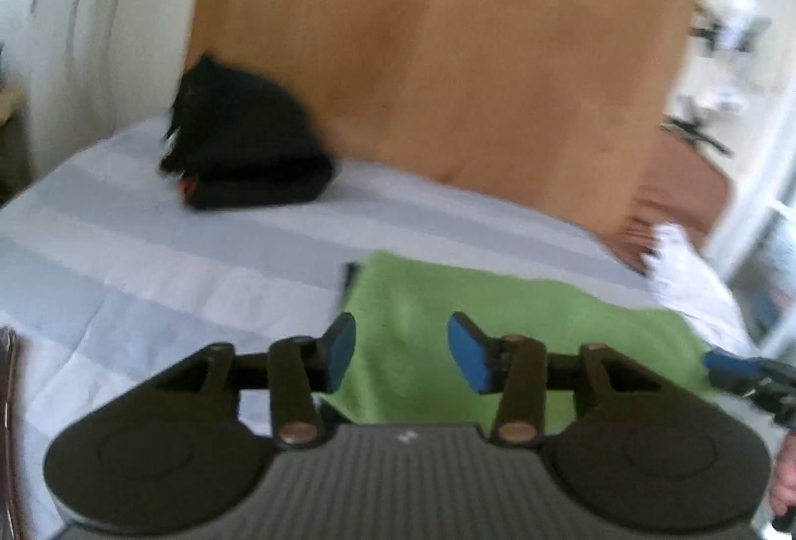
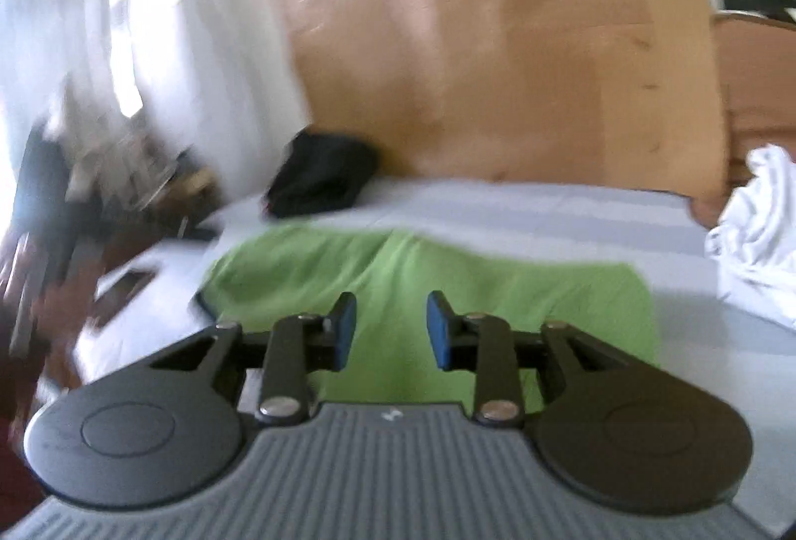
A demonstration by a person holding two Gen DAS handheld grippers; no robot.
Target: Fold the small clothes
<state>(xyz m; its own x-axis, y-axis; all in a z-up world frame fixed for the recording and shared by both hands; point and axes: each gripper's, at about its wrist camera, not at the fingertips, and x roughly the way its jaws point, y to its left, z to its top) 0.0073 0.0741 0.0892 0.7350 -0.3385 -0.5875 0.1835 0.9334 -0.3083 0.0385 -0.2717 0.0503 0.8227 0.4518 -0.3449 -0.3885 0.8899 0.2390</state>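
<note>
A green garment [image 1: 497,316] lies flat on the grey-and-white striped bed [image 1: 149,251]; it also shows in the right wrist view [image 2: 398,271]. My left gripper [image 1: 402,351] is open and empty above the garment's near left part. My right gripper [image 2: 390,331] is open and empty above the garment's near middle; its blue fingertip [image 1: 729,363] shows at the right edge of the left wrist view. Both views are blurred.
A folded black garment pile [image 1: 244,152] sits at the bed's far left, also in the right wrist view [image 2: 318,177]. Crumpled white clothes [image 2: 756,231] lie at the right. A wooden headboard [image 1: 447,43] stands behind. Clutter [image 2: 99,192] sits beside the bed's left edge.
</note>
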